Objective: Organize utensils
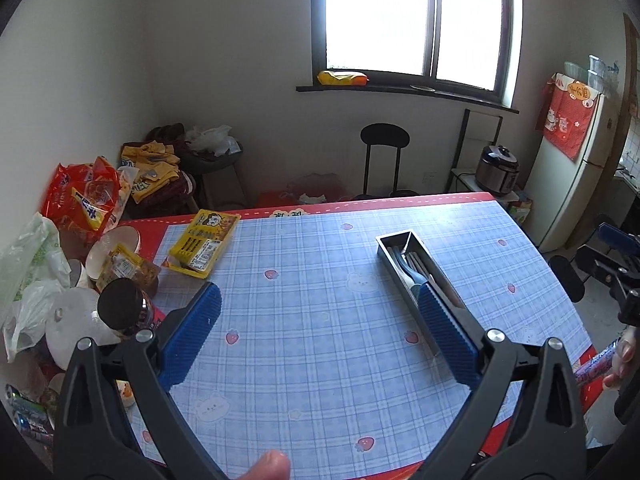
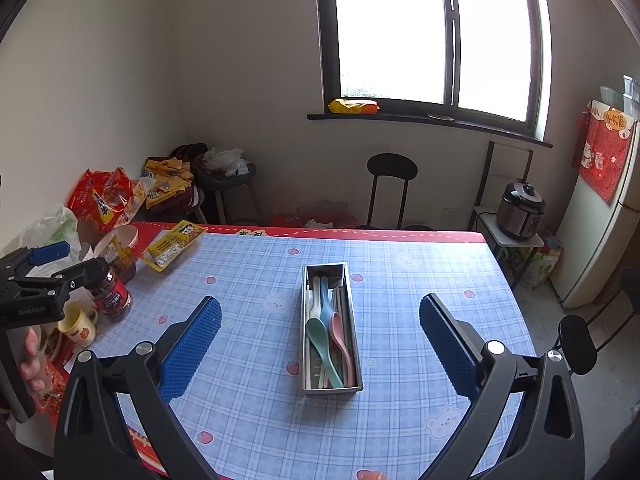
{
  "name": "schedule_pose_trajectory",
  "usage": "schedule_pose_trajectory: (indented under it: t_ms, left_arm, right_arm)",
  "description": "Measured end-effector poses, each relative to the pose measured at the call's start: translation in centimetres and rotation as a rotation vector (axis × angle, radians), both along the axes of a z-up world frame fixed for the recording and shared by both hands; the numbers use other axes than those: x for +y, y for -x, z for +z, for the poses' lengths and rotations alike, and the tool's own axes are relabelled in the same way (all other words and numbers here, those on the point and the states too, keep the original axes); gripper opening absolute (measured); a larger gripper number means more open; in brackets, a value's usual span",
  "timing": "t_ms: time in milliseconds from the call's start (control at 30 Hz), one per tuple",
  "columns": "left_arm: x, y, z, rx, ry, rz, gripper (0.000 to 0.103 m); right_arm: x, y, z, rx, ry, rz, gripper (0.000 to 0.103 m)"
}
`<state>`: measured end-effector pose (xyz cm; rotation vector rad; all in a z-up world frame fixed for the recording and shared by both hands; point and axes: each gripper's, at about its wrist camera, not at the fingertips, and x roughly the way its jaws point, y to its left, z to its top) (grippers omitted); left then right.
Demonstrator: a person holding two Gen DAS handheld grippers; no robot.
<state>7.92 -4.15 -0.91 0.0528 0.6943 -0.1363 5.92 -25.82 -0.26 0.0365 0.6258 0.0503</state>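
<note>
Hovering above a worktop spread with a blue checked cloth dotted with strawberries and bears, the right hand-held gripper has its blue-padded jaws spread wide with nothing between the pads. The left hand-held gripper is likewise fully parted and empty, a fingertip showing at the bottom edge of its view.

Directly ahead of the right hand-held gripper, near the middle of the worktop, sits a long stainless steel utensil tray. Inside it lie plastic spoons in green, blue, pink and white, bowls pointing toward the camera, alongside what appear to be chopsticks. In the left wrist view the same tray lies partly behind the right-side blue pad.

Along the left edge of the worktop stands a clutter of groceries: a dark-lidded jar with a red label, a small yellow cartoon mug, a paper cup, a flat yellow snack packet and red snack bags.

Beyond the worktop, a black round-backed chair stands against the wall under a large bright window, with a yellow packet on the sill. To the right, an electric pressure cooker rests on a low stand beside a white refrigerator.
</note>
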Motion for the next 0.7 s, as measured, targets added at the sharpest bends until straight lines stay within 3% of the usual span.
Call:
schedule_pose_trajectory:
  t_ms: [300,700]
  left_arm:
    - [1.0,2.3,-0.1,-0.036,0.042,0.008,0.097]
    - [1.4,2.6,0.3,-0.044,0.039,0.026,0.097]
  right_arm:
    - [1.2,1.6,-0.6,0.012,0.012,-0.025,0.097]
    - [1.3,1.8,-0.6,0.011,0.024,-0.061,0.097]
